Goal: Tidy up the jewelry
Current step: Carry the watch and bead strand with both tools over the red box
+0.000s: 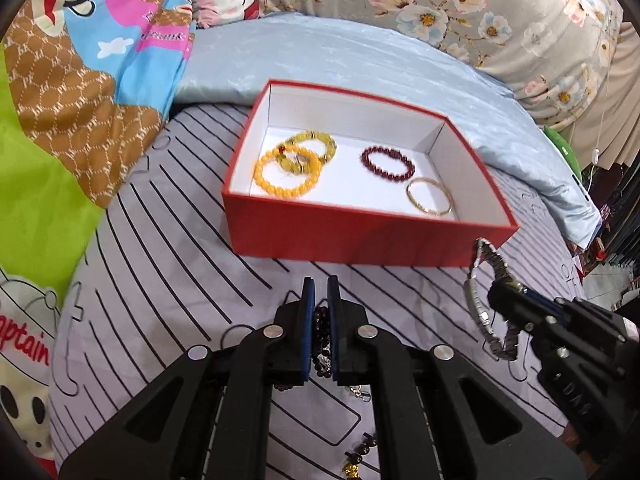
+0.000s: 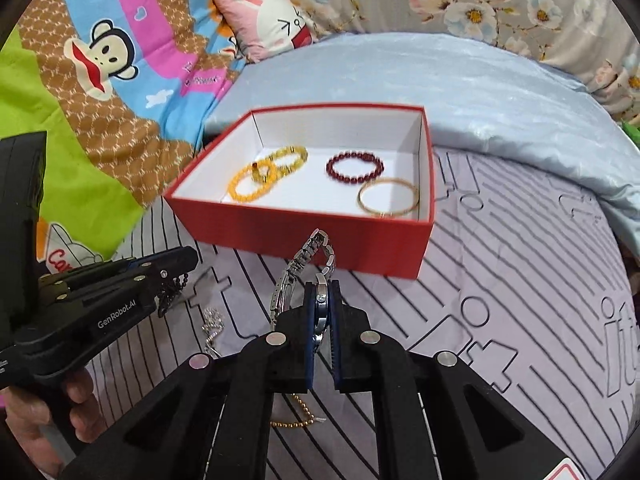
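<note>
On the bed, over the striped sheet (image 1: 168, 240), I had both grippers low in front of the red box (image 1: 360, 236). My left gripper (image 1: 321, 300) was pinching a dark beaded bracelet (image 1: 322, 340), the beads strung down between the blue pads (image 1: 307, 320) and hanging below them. My right gripper (image 2: 321, 300) was clamped on a silver watch (image 2: 322, 308), its face caught edge-on between the pads and its metal band (image 2: 316, 252) looping up and forward toward the box's near wall, not quite over the rim. Inside the box, on the white floor, an orange bead bracelet (image 1: 286, 176) lay overlapping a yellow-green one (image 1: 316, 146) on the left side; a dark red bead bracelet (image 1: 387, 164) sat toward the middle, and a thin gold bangle (image 1: 429, 196) lay just beside it near the right corner. Down on the sheet a gold bead chain (image 2: 298, 416) lay under my right gripper, and a silvery chain (image 2: 211, 328) lay between the two grippers. A pale blue quilt (image 1: 360, 60) was bunched behind the box.
</note>
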`<state>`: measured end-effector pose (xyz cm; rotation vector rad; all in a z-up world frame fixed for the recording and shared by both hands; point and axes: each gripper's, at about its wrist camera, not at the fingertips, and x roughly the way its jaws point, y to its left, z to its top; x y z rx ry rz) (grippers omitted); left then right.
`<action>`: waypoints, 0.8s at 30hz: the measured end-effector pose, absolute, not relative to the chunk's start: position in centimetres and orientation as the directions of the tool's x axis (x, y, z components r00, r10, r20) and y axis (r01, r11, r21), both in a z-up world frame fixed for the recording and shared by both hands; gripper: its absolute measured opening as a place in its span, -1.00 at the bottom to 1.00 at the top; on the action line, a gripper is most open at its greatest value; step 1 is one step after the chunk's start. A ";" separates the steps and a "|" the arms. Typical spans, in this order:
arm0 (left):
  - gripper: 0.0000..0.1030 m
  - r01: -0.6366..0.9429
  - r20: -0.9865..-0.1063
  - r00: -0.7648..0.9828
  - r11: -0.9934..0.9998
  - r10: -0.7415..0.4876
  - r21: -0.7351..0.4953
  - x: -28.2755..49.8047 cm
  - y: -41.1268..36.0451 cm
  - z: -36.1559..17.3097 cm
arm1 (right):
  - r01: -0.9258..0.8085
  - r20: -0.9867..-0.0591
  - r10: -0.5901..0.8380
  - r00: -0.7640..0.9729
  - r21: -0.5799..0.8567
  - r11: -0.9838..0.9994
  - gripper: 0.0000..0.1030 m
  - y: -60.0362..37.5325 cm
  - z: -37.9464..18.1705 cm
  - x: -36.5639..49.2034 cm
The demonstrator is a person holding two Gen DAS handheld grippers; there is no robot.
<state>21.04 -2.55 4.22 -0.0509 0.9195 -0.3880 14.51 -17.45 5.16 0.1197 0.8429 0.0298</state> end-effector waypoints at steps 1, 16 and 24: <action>-0.89 0.305 -0.760 0.547 0.929 -0.350 -0.209 21.0 -2.5 4.6 | 0.018 -0.738 0.076 0.671 0.119 0.993 -0.86 -17.5 5.6 14.5; -0.28 0.262 -0.820 0.470 0.939 -0.326 -0.223 19.9 -2.8 2.0 | 0.002 -0.695 0.074 0.715 0.108 0.994 -0.86 -18.1 9.0 15.8; -0.27 0.225 -0.815 0.477 0.942 -0.328 -0.248 19.7 -1.3 1.5 | -0.007 -0.685 0.081 0.724 0.111 0.994 -0.86 -18.3 9.4 16.1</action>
